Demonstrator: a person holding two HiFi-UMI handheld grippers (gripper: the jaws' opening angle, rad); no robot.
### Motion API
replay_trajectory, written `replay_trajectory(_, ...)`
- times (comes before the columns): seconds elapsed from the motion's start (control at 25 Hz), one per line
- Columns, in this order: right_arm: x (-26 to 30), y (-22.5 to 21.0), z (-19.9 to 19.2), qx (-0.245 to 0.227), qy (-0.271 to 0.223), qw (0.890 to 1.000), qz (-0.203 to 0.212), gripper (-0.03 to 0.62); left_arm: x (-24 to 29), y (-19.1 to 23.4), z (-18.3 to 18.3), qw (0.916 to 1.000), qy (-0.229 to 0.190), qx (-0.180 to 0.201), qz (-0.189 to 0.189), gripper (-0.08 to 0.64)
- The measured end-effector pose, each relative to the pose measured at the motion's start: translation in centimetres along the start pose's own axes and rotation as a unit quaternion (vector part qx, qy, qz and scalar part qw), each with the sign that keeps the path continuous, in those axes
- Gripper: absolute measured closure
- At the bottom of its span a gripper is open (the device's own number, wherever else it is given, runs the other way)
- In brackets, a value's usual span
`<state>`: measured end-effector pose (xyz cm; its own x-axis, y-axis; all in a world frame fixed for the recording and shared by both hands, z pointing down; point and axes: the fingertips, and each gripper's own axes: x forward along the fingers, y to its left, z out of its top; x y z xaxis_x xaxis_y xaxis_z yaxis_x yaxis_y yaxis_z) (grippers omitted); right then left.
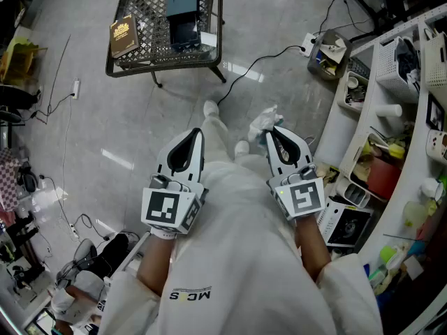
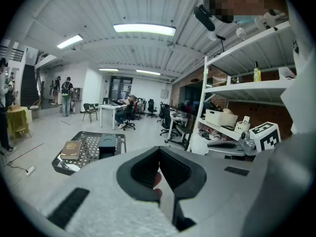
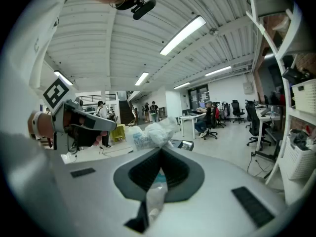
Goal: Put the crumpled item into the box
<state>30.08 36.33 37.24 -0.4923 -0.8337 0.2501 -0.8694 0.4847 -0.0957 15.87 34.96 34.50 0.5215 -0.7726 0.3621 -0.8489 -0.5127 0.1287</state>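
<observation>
My right gripper (image 1: 269, 134) is shut on a crumpled white plastic wrapper (image 1: 264, 122), held above the floor in front of the person's legs. In the right gripper view the wrapper (image 3: 149, 132) bunches out past the closed tips, with a strip of it pinched between the jaws. My left gripper (image 1: 197, 132) hangs level beside it, jaws together with nothing in them (image 2: 159, 153). A dark teal box (image 1: 183, 9) stands open on a black mesh table (image 1: 143, 60) farther ahead. That box (image 2: 106, 145) also shows low at the left in the left gripper view.
A brown book (image 1: 123, 35) lies on the mesh table beside the box. Cluttered white shelves (image 1: 391, 117) run along the right. A cable and power strip (image 1: 307, 44) cross the floor near a small bin (image 1: 330, 53). More cables and gear (image 1: 28, 180) line the left.
</observation>
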Motion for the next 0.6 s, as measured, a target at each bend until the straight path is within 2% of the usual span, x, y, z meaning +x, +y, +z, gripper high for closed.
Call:
replay_trajectory(0.24, -3.4, -1.9, 1.0, 0.012, -0.043, 0.999, 0.003, 0.575, -0.1, -4.8, 0.3, 1.0, -0.007, -0.003, 0.003, 0.54)
replay_trajectory(0.44, -4.2, -2.4, 2.0, 0.016, -0.059, 0.998, 0.001, 0.574, -0.1, -5.6, 0.7, 0.9998, -0.011, -0.014, 0.008, 0.54)
replay_trajectory(0.6, -4.1, -2.7, 2.0, 0.009, -0.058, 0.998, 0.003, 0.575, 0.0, -5.9, 1.4, 0.9998, -0.021, 0.001, 0.001, 0.54)
